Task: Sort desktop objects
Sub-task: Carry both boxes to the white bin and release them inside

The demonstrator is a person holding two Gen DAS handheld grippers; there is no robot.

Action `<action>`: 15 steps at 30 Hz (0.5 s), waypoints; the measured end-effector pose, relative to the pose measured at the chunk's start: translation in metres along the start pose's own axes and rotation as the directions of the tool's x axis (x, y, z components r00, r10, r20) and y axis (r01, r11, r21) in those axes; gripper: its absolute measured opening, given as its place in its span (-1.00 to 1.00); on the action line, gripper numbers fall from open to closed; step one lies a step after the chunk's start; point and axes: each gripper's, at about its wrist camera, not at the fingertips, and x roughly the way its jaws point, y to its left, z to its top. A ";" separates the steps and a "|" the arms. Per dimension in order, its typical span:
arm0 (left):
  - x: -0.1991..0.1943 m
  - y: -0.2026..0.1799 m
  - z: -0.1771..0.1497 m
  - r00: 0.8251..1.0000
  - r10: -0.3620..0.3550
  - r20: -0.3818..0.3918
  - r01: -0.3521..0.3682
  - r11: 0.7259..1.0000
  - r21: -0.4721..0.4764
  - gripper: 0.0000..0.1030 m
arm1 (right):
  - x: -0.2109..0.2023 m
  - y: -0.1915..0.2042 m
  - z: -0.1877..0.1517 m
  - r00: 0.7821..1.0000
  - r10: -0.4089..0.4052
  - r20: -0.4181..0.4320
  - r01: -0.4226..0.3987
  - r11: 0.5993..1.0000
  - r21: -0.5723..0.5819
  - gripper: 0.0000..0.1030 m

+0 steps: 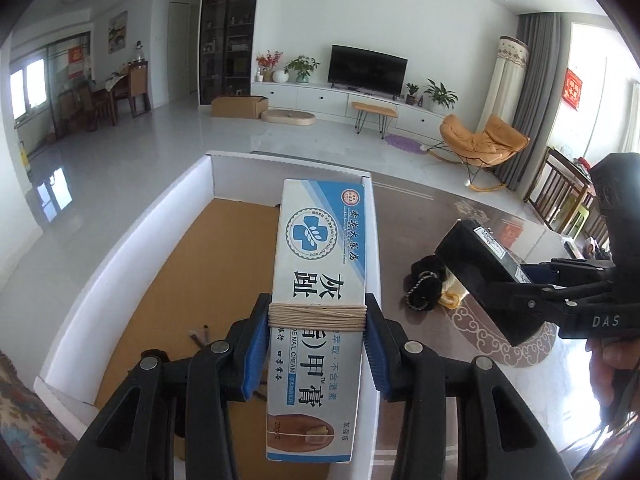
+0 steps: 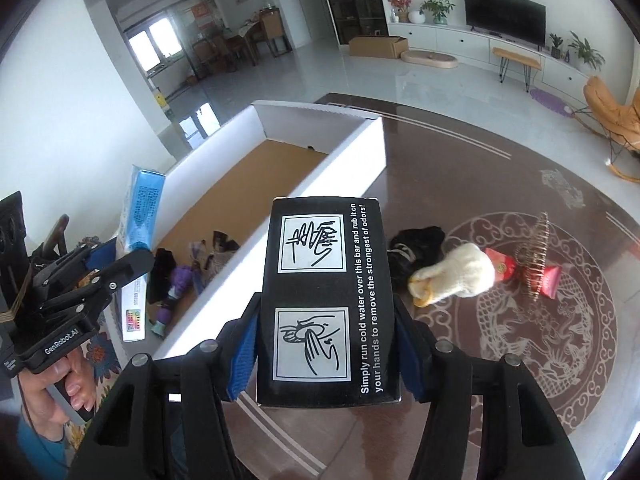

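Left gripper (image 1: 318, 344) clamped on a long pale-blue cream box (image 1: 320, 280), jaws pressed against both long sides just where a band of tan string (image 1: 318, 316) wraps it. Held over the right wall of the white cardboard box (image 1: 132, 240), pointing away toward the far end. Seen from the right wrist view as well: same cream box (image 2: 138, 248) tilted up at the left, left gripper (image 2: 108, 268) around it, hand (image 2: 52, 384) underneath on the handle.

Right gripper (image 2: 326, 356) closed on a black box (image 2: 326, 300) printed with two hand-washing drawings and white text about rubbing a bar under cold water; blue pads (image 2: 242, 360) flat against its sides. Hanging above the brown patterned desk (image 2: 540, 340), just beside the white cardboard box's (image 2: 352, 152) near wall. In the left wrist view, black box (image 1: 488, 272) and right gripper (image 1: 560, 304) off to the right.

Inside the white box, on its brown floor: a purple item (image 2: 176, 280) and a few dark small things, too blurred to name.

On the desk, right of the black box: a black fuzzy item (image 2: 416, 248), touching a white glove with yellow cuff (image 2: 456, 276), then a red packet (image 2: 500, 266), a coiled metal wire piece (image 2: 534, 260) and a pink packet (image 2: 554, 280) close together.
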 end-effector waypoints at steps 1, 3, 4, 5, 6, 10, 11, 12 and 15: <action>0.003 0.019 0.000 1.000 0.028 -0.015 -0.028 0.999 -0.024 -0.16 | 0.009 0.019 0.004 1.000 0.032 0.001 -0.032 0.999 -0.018 0.15; 0.014 0.055 -0.006 0.995 0.087 -0.055 -0.090 0.993 -0.070 -0.16 | 0.030 0.057 0.009 0.996 0.093 -0.008 -0.093 0.994 -0.057 0.15; 0.019 0.071 -0.010 0.990 0.117 -0.081 -0.124 0.988 -0.089 -0.16 | 0.040 0.075 0.010 0.993 0.116 -0.016 -0.117 0.990 -0.078 0.15; 0.026 0.085 -0.016 0.983 0.146 -0.110 -0.158 0.982 -0.104 -0.16 | 0.050 0.094 0.008 0.991 0.132 -0.029 -0.134 0.985 -0.104 0.15; 0.032 0.095 -0.022 0.976 0.166 -0.138 -0.182 0.977 -0.113 -0.15 | 0.062 0.110 0.006 0.989 0.139 -0.042 -0.143 0.981 -0.134 0.15; 0.052 0.119 -0.049 0.946 0.211 -0.245 -0.250 0.958 -0.142 -0.09 | 0.108 0.153 -0.013 0.985 0.134 -0.108 -0.155 0.964 -0.218 0.18; 0.053 0.121 -0.053 0.943 0.220 -0.251 -0.262 0.953 -0.149 -0.01 | 0.117 0.159 -0.020 0.984 0.129 -0.126 -0.156 0.960 -0.233 0.18; 0.053 0.119 -0.058 0.942 0.225 -0.249 -0.268 0.951 -0.155 0.13 | 0.124 0.163 -0.026 0.984 0.115 -0.136 -0.147 0.957 -0.250 0.22; 0.041 0.112 -0.065 0.950 0.247 -0.190 -0.277 0.949 -0.150 0.34 | 0.121 0.164 -0.040 0.992 0.090 -0.092 -0.114 0.948 -0.298 0.38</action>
